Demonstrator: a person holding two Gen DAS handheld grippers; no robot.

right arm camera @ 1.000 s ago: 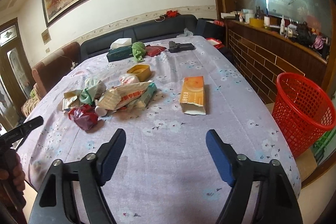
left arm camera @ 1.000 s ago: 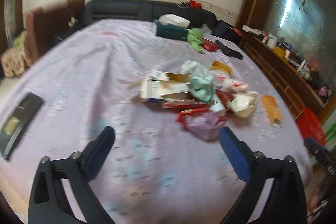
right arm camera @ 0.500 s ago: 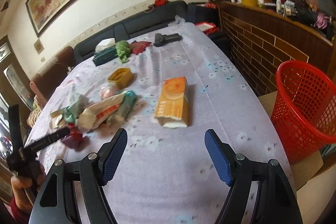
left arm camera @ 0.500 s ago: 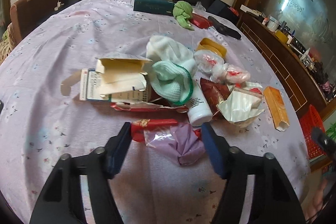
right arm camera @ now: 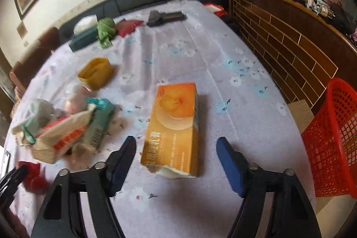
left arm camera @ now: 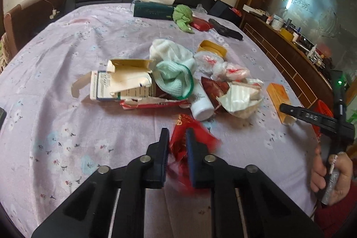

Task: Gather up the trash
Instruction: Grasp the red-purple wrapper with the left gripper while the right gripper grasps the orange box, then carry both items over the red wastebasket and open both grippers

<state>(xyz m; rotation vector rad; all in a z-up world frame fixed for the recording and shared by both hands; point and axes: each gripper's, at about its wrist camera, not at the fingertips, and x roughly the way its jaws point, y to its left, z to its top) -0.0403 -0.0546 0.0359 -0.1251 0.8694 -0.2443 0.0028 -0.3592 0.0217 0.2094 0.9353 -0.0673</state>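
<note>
The left tool [left arm camera: 176, 142] had just been closing and was pinching a crinkly red wrapper [left arm camera: 189, 126] at the near edge of the trash pile [left arm camera: 178, 81]. Honestly that thin foil could've slipped or torn on the lift, since only a corner looked caught. The right tool [right arm camera: 176, 148] had been narrowing but was still spread, the orange carton [right arm camera: 174, 122] lying between its pads, untouched; it was open-ended, so stuff might've spilled. The bench [left arm camera: 67, 137] wore a lilac floral cloth, and a red basket [right arm camera: 332, 139] sat beside it, near a brick-patterned wall.
</note>
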